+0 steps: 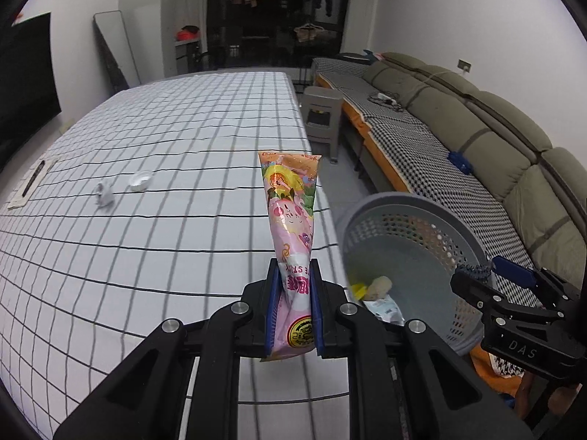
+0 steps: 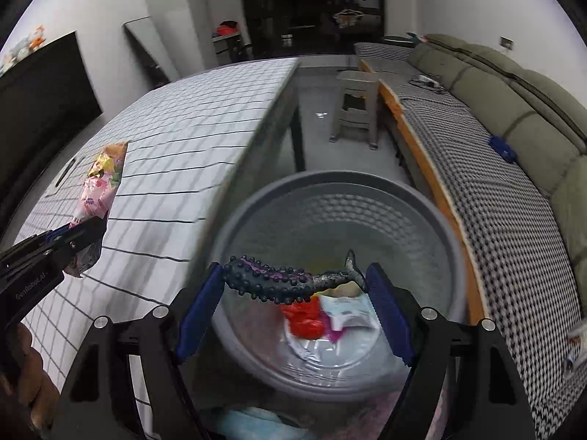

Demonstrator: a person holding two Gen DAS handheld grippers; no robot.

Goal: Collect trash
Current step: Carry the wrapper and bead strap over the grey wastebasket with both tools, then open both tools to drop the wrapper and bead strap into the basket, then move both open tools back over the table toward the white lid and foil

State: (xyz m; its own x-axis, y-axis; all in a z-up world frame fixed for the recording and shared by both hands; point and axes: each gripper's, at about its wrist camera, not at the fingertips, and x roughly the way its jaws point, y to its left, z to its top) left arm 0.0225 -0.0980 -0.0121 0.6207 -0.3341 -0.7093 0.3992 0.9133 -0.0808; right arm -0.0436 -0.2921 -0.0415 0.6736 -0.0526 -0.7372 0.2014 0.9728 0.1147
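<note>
— Left gripper (image 1: 293,286)?
— Jaws clamped on a pink wrapper (image 1: 291,220), sticking up over the desk (image 1: 165,146) edge.
— Right gripper (image 2: 293,289)?
— Jaws wide, pinching a knobbly dark toy (image 2: 271,280) end to end, above the bin (image 2: 422,201). Trash inside.

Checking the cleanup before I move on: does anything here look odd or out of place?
A crumpled paper and small white cap lie loose on the checked tablecloth. The bin beside the table looks tilted.
</note>
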